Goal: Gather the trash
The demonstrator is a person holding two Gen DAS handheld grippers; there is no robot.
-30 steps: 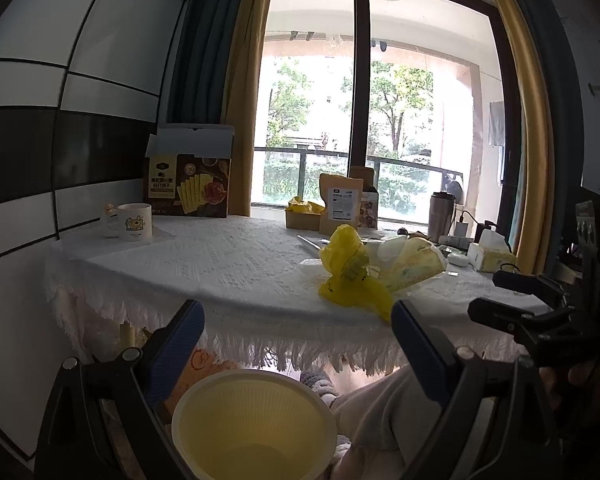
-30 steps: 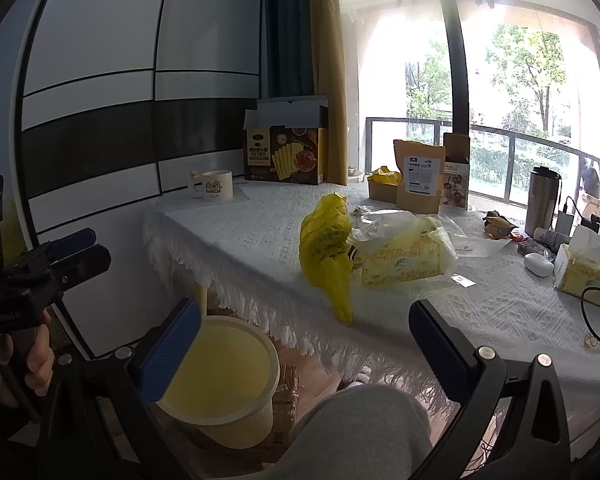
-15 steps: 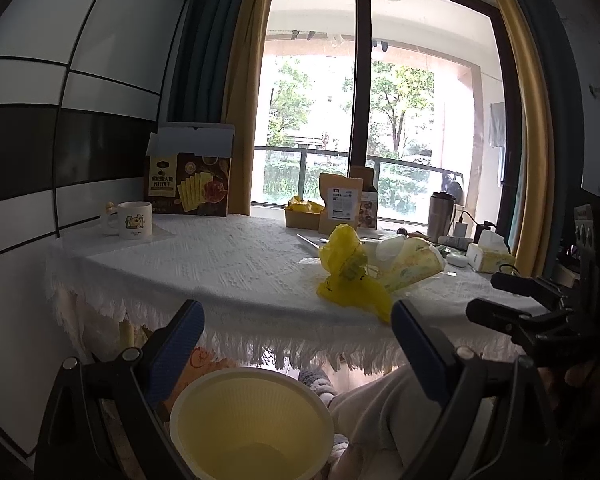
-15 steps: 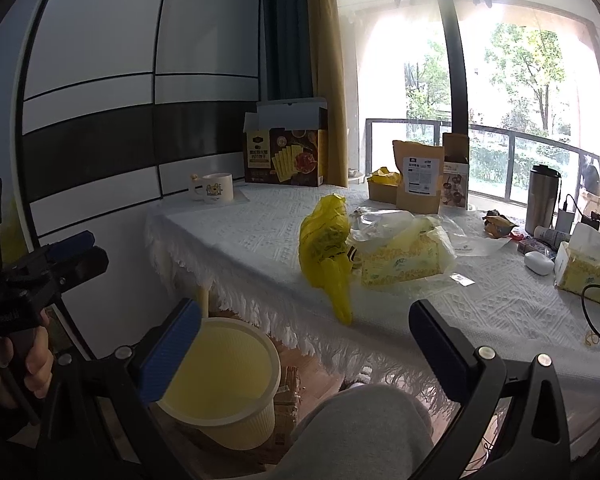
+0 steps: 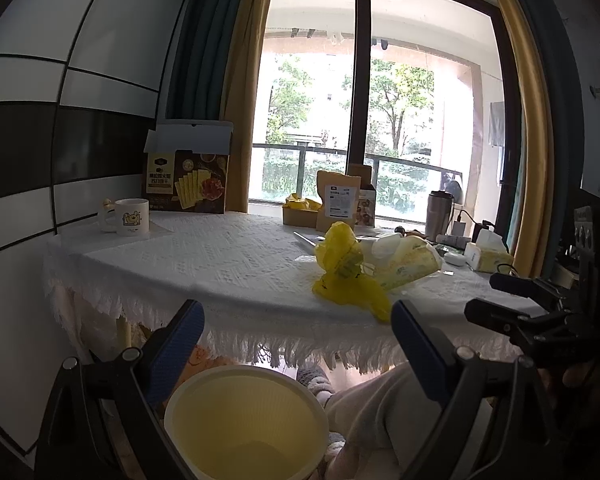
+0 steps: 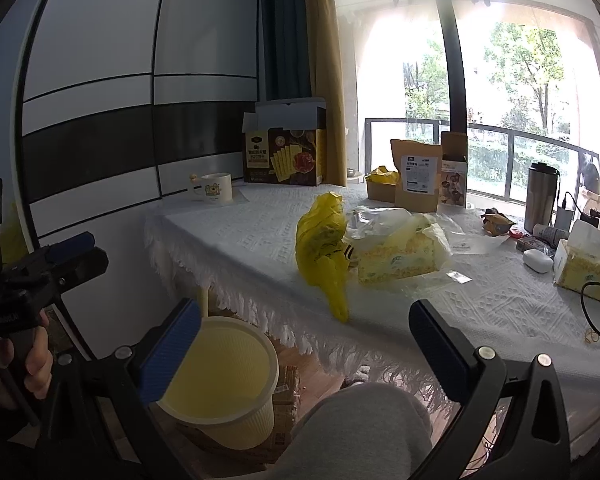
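A crumpled yellow plastic bag [image 5: 346,274] lies near the table's front edge, also in the right wrist view [image 6: 324,250]. Beside it lies a clear wrapper with a yellow tissue pack [image 6: 398,258]. A pale yellow waste basket [image 5: 246,420] stands on the floor below the table edge, also seen in the right wrist view [image 6: 220,380]. My left gripper [image 5: 298,350] is open and empty above the basket. My right gripper [image 6: 304,354] is open and empty, short of the table.
The white lace tablecloth [image 6: 440,304] carries a mug [image 6: 216,188], a snack box [image 6: 286,152], brown pouches [image 6: 418,176], a steel tumbler [image 6: 540,196], a tissue box [image 6: 584,264] and cables. A person's grey-trousered knee [image 6: 356,428] is beside the basket.
Both views have shifted only slightly. Both grippers stay open and nothing on the table has moved.
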